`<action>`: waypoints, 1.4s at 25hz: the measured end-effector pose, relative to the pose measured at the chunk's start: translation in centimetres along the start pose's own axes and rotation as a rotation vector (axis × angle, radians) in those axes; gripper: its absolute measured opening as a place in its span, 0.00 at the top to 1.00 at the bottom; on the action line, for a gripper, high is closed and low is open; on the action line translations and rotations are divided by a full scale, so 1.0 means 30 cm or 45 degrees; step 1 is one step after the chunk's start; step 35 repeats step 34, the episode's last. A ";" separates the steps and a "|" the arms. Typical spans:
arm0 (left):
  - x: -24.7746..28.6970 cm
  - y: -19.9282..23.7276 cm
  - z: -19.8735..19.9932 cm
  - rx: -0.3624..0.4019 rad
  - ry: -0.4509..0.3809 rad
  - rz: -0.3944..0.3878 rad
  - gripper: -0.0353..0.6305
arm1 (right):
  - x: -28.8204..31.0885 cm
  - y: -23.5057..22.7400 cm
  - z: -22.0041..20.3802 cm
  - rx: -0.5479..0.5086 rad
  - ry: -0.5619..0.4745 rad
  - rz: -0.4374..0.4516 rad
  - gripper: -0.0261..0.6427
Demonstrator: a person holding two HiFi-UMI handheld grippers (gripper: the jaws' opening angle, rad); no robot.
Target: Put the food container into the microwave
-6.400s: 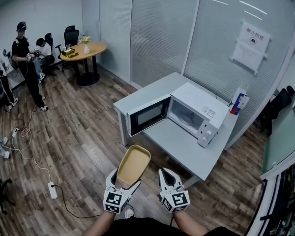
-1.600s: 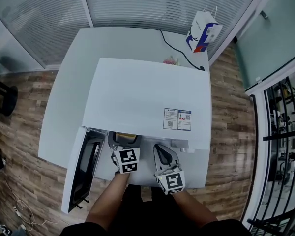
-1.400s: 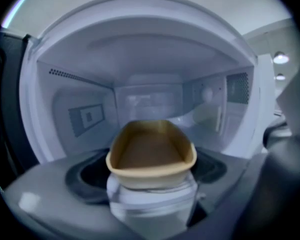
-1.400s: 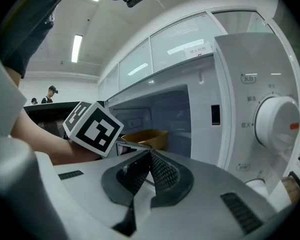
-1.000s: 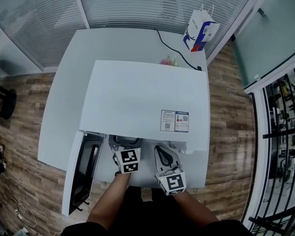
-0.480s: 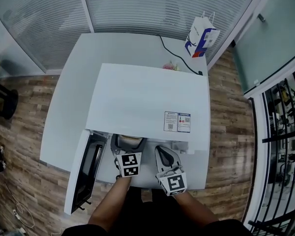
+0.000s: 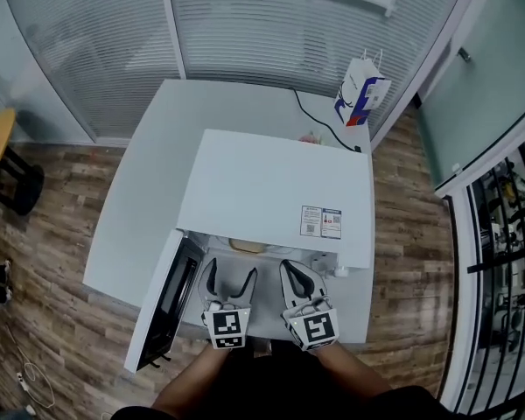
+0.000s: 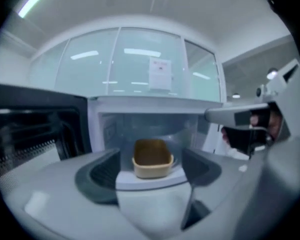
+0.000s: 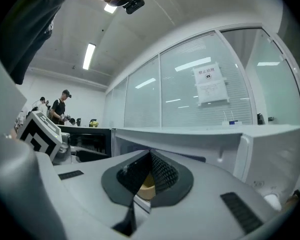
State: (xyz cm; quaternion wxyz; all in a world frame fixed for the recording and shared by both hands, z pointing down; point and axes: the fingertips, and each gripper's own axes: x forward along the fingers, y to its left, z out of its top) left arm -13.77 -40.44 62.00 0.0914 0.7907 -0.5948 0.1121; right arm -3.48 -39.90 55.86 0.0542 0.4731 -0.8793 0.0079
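1. Left gripper [image 7: 232, 271]: fingers [image 8: 97, 176] stand apart and have just been closing a bit. Nothing sits between them and the pads touch nothing.
2. Food container [image 8: 152, 159]: tan, upright, open top. It sits on the cavity floor of the microwave [image 7: 276, 195], straight ahead of the left fingertips and clear of them. In the left gripper view it lines up with the gap between the fingers.
3. Right gripper [image 7: 290, 268]: fingers [image 9: 162, 171] closed tip to tip, gripping nothing. A sliver of the container shows beyond them.
4. Both sets of fingertips are just in front of the microwave's open front, side by side and not touching.
5. Microwave door [image 7: 164, 304]: swung open, off to the left of the left fingers.
6. Desk [image 7: 149, 208] carries the microwave. Paper bag [image 7: 360, 101] stands well beyond the fingers, past the microwave, at the desk's far right corner.
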 end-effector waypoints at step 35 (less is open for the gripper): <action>-0.114 0.047 0.199 0.063 -0.087 -0.057 0.94 | 0.010 0.063 0.224 -0.055 -0.072 0.049 0.95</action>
